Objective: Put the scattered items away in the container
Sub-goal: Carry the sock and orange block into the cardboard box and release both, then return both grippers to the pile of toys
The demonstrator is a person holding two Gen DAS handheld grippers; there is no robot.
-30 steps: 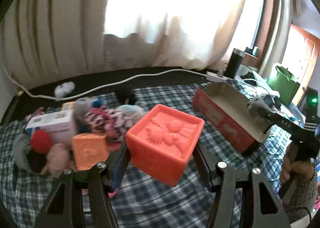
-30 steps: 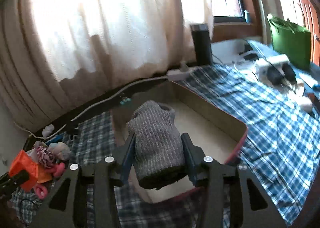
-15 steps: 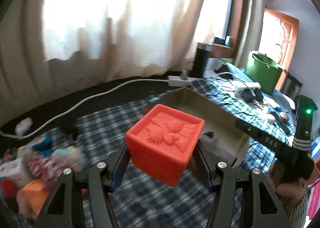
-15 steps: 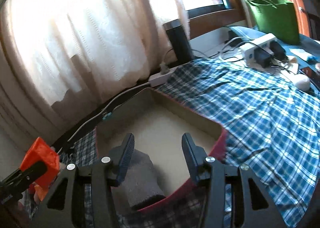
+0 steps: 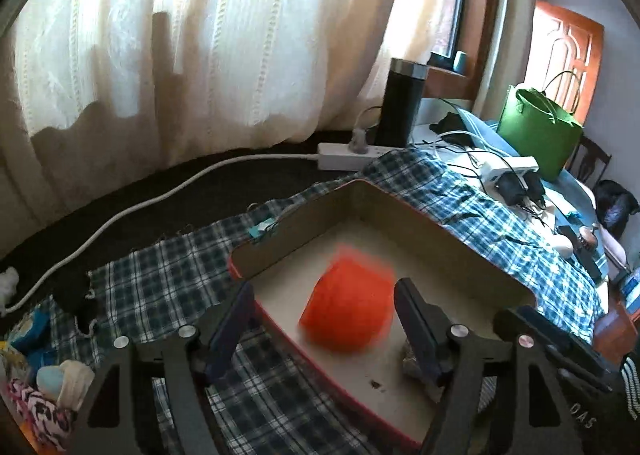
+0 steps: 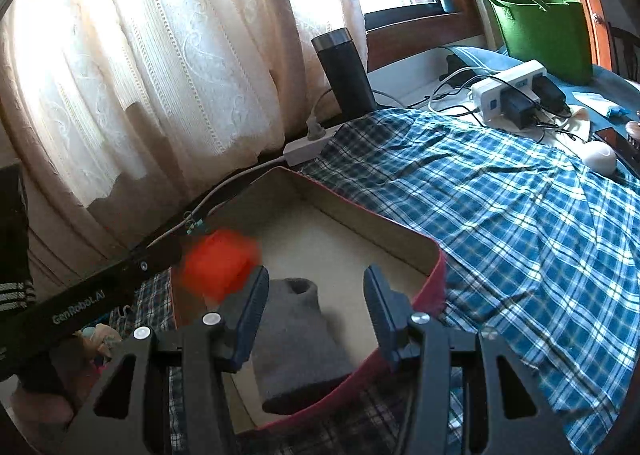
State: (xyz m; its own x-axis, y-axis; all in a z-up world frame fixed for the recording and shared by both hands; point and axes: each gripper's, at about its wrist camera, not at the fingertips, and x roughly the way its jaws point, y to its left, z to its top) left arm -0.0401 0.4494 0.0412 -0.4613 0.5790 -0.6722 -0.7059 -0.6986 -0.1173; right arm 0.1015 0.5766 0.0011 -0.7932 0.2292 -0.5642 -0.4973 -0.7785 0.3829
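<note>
The cardboard box with a red outside (image 5: 404, 211) lies on the checked cloth. My left gripper (image 5: 324, 295) hangs over its near corner, jaws opening. The orange toy block (image 5: 348, 307) is a blur between them, clear of both pads and dropping toward the box floor. In the right wrist view the same block (image 6: 218, 267) blurs at the box's left wall (image 6: 360, 211). My right gripper (image 6: 316, 279) is open above the grey sock (image 6: 296, 335), which lies flat in the box. A grey edge of the sock (image 5: 412, 359) shows behind my left gripper's right finger.
A pile of socks and soft toys (image 5: 44, 395) lies left of the box. Behind it run a white cable (image 5: 160, 195) and a power strip (image 5: 344, 155), beside a black tumbler (image 5: 402, 103). A second power strip with chargers (image 6: 516, 95) and a green bag (image 6: 544, 31) sit at the right.
My left gripper swung right from the toy pile to over the box and let go of the orange block. My right gripper released the grey sock, which now lies in the box.
</note>
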